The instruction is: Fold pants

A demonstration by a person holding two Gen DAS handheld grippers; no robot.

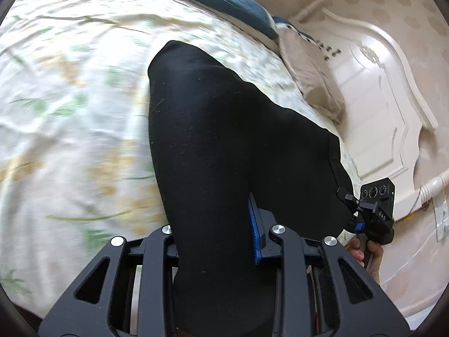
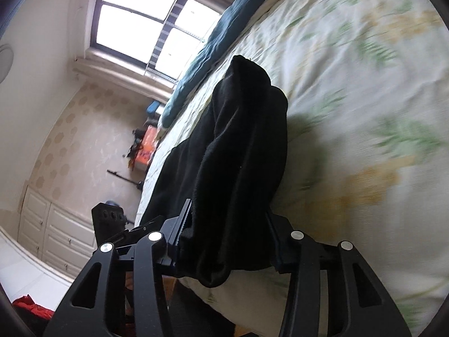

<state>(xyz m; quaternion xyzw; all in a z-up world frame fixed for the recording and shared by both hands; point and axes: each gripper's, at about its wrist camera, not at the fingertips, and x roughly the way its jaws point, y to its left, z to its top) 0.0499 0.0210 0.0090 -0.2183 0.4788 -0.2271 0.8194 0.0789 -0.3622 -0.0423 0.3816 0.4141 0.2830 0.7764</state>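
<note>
Both tongs grip the black pants (image 1: pixel 224 140): left tongs (image 1: pixel 221 233) and right tongs (image 2: pixel 227 241), seemingly lifting them above the floral bed (image 1: pixel 70 112).

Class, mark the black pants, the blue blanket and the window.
black pants (image 1: pixel 224 129), left wrist view, on the middle of the cloth
blue blanket (image 2: pixel 213 56), right wrist view, on its middle fold
window (image 2: pixel 140 19), right wrist view, on the glass

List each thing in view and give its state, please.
Black pants: lifted at one end, gripped by both grippers.
Left gripper: shut on the pants.
Right gripper: shut on the pants.
Floral bedsheet: spread on the bed, wrinkled.
Window: bright with daylight.
</note>
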